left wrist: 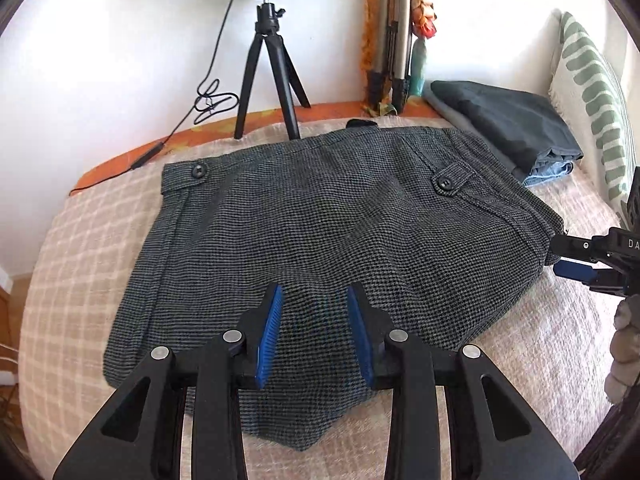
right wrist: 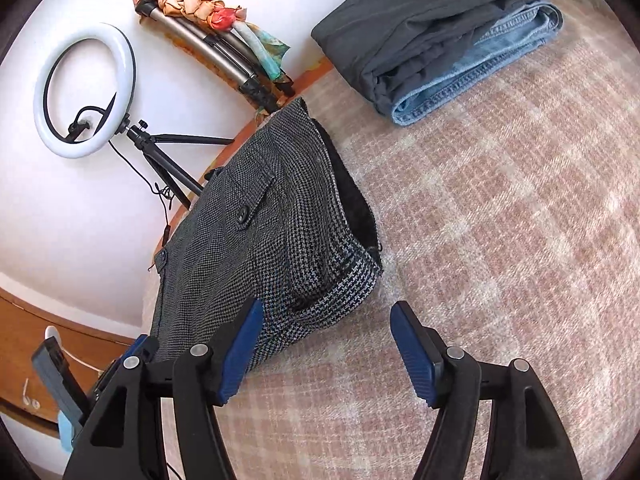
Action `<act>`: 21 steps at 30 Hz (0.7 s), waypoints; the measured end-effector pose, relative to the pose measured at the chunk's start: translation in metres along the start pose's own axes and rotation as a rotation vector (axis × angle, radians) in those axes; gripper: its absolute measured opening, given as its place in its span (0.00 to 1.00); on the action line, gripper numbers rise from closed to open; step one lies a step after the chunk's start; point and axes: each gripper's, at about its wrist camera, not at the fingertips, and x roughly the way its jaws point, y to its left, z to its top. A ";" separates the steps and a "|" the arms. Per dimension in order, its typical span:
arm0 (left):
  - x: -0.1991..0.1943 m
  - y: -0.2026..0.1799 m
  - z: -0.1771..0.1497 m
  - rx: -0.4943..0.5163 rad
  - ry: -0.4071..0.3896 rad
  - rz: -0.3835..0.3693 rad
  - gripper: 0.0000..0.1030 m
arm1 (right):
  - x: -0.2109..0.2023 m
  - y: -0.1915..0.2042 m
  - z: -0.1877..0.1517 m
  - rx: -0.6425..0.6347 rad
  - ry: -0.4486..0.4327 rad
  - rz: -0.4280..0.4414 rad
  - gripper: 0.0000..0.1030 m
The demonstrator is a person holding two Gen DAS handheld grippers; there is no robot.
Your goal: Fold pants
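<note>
Folded grey houndstooth pants point(left wrist: 328, 232) lie on the checked bedspread point(left wrist: 80, 264).

The left gripper point(left wrist: 314, 300) hangs open above the pants' near edge, holding nothing. The right gripper point(right wrist: 326, 312) is open beside their waistband end, also empty. Folded jeans point(right wrist: 476, 68) lie well apart.

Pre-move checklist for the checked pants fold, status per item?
1. left gripper free of cloth: ok, open above the checked pants.
2. right gripper free: ok, open, one pad at the pants' edge.
3. Pants folded compact: ok, buttoned waistband on top.
4. Fold flat: not ok, near corner bulges.
5. Room on folded stack: ok, top bare.
6. Path across blanket to stack: ok.
</note>
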 end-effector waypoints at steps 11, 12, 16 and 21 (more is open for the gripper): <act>0.025 -0.022 -0.003 0.090 0.020 0.070 0.31 | 0.026 0.014 0.010 -0.018 -0.082 -0.005 0.49; 0.020 -0.022 0.002 0.066 0.002 0.060 0.31 | 0.029 0.016 0.010 -0.026 -0.077 -0.018 0.45; 0.024 -0.032 0.020 0.064 -0.046 0.106 0.31 | 0.028 0.017 0.011 -0.029 -0.094 -0.033 0.34; 0.063 -0.042 0.019 0.083 0.028 0.183 0.31 | 0.022 0.026 0.010 -0.097 -0.112 -0.043 0.29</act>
